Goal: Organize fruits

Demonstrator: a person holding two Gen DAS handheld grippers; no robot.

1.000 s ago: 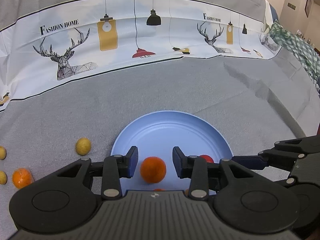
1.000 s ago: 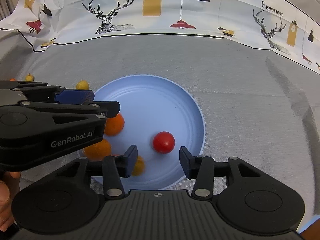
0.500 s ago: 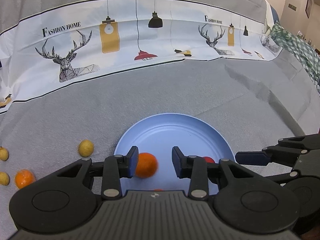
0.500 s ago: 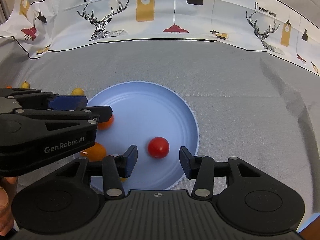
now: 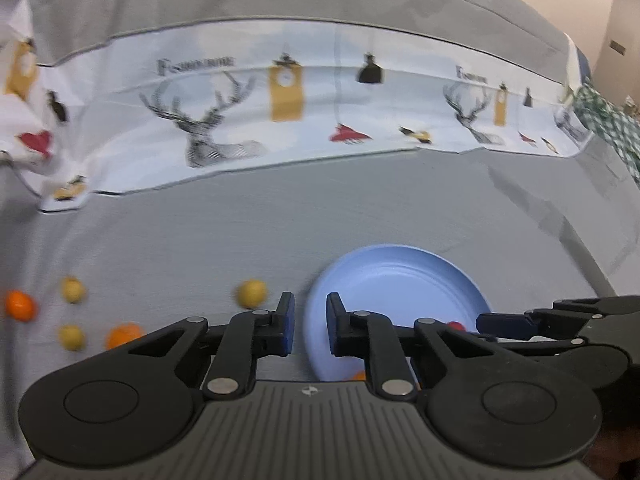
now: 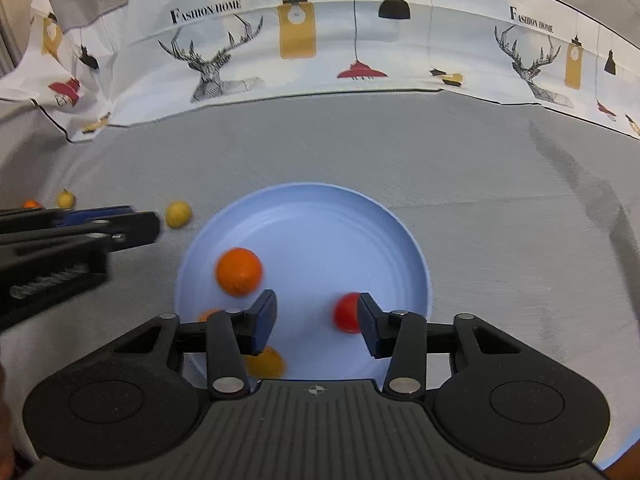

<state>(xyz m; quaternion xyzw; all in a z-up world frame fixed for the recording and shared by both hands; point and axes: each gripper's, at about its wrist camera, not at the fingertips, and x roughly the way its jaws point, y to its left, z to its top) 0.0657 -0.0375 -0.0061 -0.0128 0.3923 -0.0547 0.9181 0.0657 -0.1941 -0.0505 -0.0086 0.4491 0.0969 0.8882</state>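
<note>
A blue plate (image 6: 320, 236) lies on the grey cloth and holds an orange (image 6: 239, 271), a red tomato (image 6: 345, 313) and two small orange-yellow fruits (image 6: 268, 362) near its front edge. My right gripper (image 6: 316, 322) hovers over the plate's near part. Its jaws are closing, with the tomato against the inner side of the right finger and a wide gap to the left one. My left gripper (image 5: 308, 328) is shut and empty, just left of the plate (image 5: 400, 280). It enters the right wrist view from the left edge (image 6: 136, 226).
Loose fruit lies on the cloth left of the plate: yellow ones (image 5: 251, 293) (image 5: 73, 289) (image 5: 71, 337) and oranges (image 5: 20, 305) (image 5: 122, 336). A printed white cloth (image 6: 320, 40) stands up along the back. Bare grey cloth stretches to the right.
My left gripper has pulled back left and up off the plate and shut empty, leaving the orange on the plate. The right jaws have narrowed and the tomato now sits by the right finger.
</note>
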